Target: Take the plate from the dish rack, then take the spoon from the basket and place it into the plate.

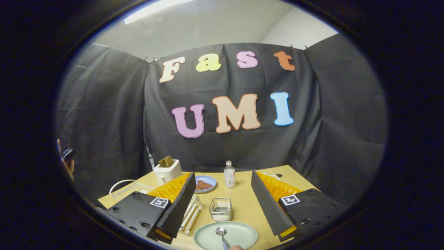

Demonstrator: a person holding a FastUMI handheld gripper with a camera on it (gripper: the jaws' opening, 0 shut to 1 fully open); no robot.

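Resting in the plate (pixel 239 233) on the worktop (pixel 242 205), the spoon (pixel 222 235) is seen between the tongs (pixel 222 208), spread wide and empty; the basket (pixel 221 209) sits just beyond.

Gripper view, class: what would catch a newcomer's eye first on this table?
Probably the pale green plate between the open gripper's spread fingers, a spoon lying in it. Just beyond sits a small clear basket; farther back, a white toaster and a small bottle.
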